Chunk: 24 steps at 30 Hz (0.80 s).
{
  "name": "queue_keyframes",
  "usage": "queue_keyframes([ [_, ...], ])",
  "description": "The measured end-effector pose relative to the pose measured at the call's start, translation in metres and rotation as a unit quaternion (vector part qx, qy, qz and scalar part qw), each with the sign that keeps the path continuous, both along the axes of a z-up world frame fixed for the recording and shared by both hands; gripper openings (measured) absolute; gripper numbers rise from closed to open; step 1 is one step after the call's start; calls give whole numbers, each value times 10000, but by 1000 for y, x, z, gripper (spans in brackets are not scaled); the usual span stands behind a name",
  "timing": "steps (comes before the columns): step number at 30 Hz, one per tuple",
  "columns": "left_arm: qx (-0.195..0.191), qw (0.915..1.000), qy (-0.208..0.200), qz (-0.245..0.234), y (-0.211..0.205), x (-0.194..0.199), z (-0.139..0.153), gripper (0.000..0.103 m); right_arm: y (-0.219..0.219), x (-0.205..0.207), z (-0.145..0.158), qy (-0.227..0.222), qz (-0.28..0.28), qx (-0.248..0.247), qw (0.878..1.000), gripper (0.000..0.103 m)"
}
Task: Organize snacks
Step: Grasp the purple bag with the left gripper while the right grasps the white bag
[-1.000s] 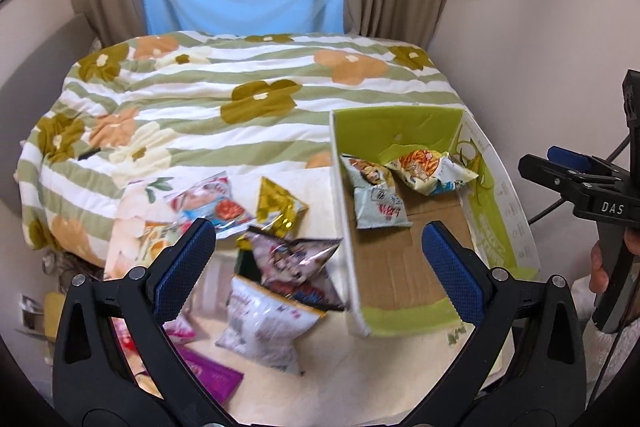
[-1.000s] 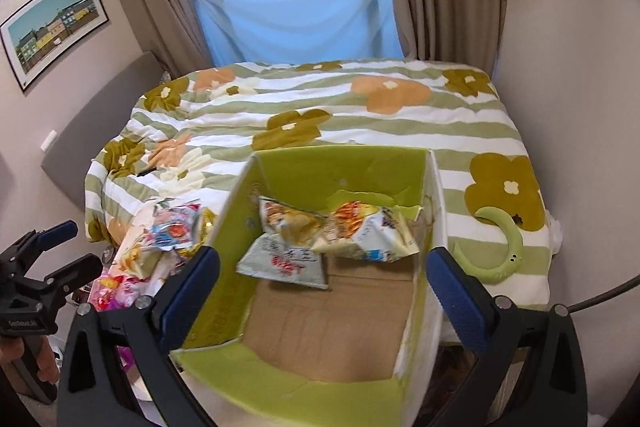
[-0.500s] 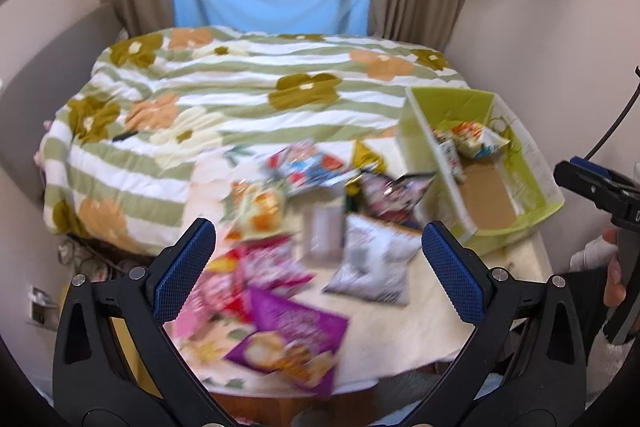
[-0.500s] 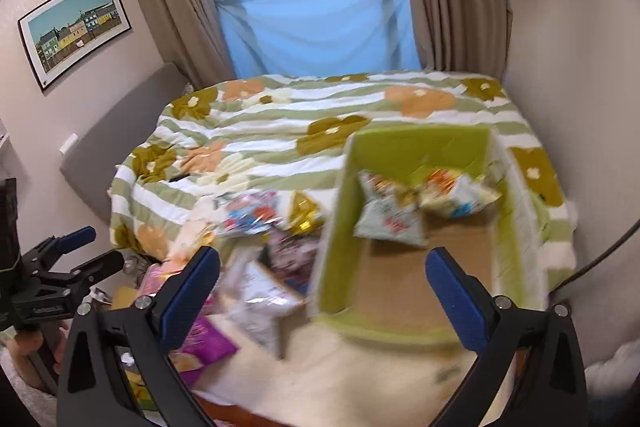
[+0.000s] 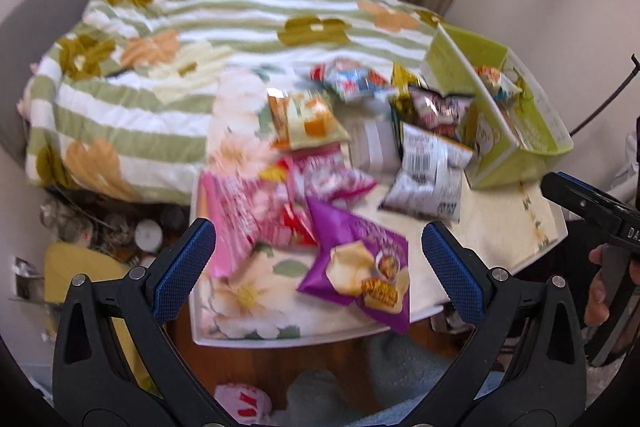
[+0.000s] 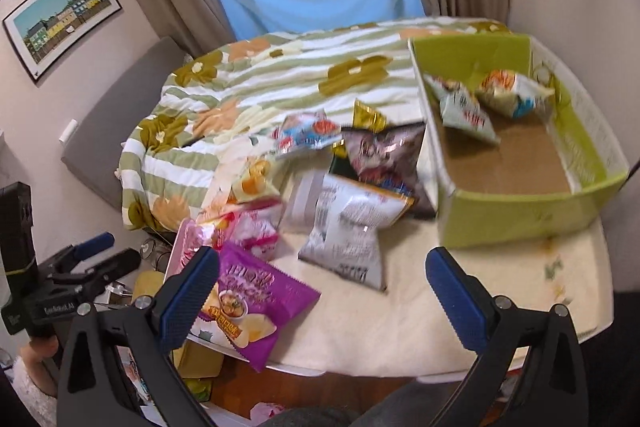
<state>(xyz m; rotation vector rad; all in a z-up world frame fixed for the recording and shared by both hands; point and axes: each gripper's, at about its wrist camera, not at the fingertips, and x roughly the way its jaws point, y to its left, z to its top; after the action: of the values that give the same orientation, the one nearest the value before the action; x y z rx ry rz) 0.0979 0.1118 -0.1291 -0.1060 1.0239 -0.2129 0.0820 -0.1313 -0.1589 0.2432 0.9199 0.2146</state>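
Evidently we are between picks: both the left gripper [image 5: 318, 253] and right gripper [image 6: 322, 285] gape wide, holding nothing. Two packets already lie in the green box [image 6: 516, 215] at far right. Next move, we judge: drop onto the purple chip bag [image 5: 358, 267], nearest, just ahead of our left tongs.

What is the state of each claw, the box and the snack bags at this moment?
Left claw: open, holding nothing.
Right claw: open, holding nothing.
Green box: open on top, two bags inside.
Bags in box: lying at the far end.
Purple bag: sealed, flat on the table, overhanging its near edge.
White bag: sealed, outside the box.
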Motion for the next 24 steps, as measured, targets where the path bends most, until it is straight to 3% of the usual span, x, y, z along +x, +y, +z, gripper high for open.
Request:
queue_keyframes([
  [7,-258,9982,542,-97,-22,0,-53,102,9,8,-36,247,-116,-62,9996,103],
  [14,-561,9936,971,111,-36,10,-100,102,8,30,-75,458,-78,-122,9988,103],
  [20,-769,9888,1231,357,-41,18,-122,101,8,54,-99,622,0,-10,9981,103],
  [24,-912,9855,1345,485,-44,20,-130,93,7,68,-110,651,34,95,9978,103],
])
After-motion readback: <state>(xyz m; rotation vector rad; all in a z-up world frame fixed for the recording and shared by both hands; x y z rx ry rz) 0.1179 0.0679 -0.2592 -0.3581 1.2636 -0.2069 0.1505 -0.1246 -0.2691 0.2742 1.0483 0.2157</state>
